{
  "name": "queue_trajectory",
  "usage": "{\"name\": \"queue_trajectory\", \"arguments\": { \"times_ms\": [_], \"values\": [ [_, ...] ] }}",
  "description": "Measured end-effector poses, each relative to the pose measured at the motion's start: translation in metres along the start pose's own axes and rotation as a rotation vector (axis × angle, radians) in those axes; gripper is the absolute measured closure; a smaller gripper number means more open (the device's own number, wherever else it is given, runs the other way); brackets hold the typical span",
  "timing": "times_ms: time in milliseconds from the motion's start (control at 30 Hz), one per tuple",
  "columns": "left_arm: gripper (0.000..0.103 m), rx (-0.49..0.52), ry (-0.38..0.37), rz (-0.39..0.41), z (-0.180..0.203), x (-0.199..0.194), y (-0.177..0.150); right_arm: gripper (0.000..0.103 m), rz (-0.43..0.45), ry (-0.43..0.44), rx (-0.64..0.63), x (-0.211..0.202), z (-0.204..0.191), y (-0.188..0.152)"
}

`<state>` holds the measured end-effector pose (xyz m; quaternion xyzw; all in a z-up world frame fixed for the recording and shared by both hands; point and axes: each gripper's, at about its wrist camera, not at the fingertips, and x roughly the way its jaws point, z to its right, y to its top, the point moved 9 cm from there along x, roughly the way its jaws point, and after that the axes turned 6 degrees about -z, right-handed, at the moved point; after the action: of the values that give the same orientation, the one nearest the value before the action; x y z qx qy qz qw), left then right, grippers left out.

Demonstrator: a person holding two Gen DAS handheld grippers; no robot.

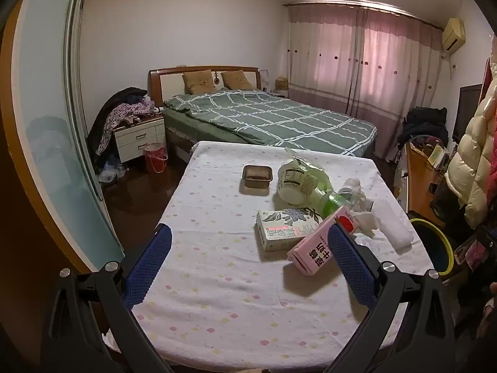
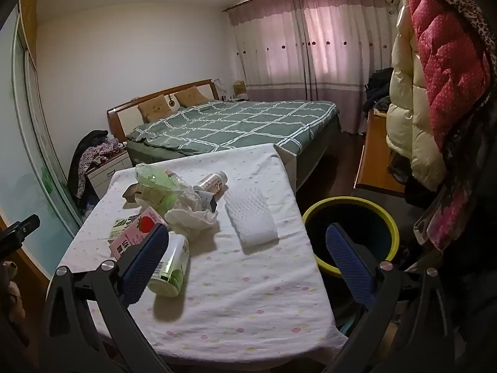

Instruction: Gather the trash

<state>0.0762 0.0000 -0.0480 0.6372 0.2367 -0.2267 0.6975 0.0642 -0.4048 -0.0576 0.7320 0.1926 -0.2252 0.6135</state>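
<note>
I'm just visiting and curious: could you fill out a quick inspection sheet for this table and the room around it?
Surface: table under a white dotted cloth.
Job's things: pink strawberry milk carton, white flowered carton, green can lying down, crumpled white paper, green plastic bag, small metal tray, small bottle, white foam pad.
Bin: dark bin with yellow rim, beside the table.
Clutter: clothes on nightstand.
Grippers: left gripper and right gripper open, empty.
Cables: nothing seen.
Surroundings: green checked bed, pink curtains, hanging coats.
</note>
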Motion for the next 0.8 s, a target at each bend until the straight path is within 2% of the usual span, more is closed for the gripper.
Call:
{"name": "queue_trajectory", "arguments": {
  "times_ms": [167, 333, 800],
  "values": [
    [0.004, 0.018, 0.02, 0.007, 0.002, 0.0, 0.001, 0.006, -0.017, 0.017, 0.015, -0.001, -0.004, 0.003],
    [0.004, 0.033, 0.008, 0.004, 0.005, 0.004, -0.002, 0.006, -0.01, 0.022, 0.012, 0.009, -0.003, -0.003],
    [0.004, 0.055, -0.006, -0.003, 0.011, -0.002, -0.002, 0.006, 0.006, 0.033, 0.013, 0.001, -0.013, 0.007]
  ]
}}
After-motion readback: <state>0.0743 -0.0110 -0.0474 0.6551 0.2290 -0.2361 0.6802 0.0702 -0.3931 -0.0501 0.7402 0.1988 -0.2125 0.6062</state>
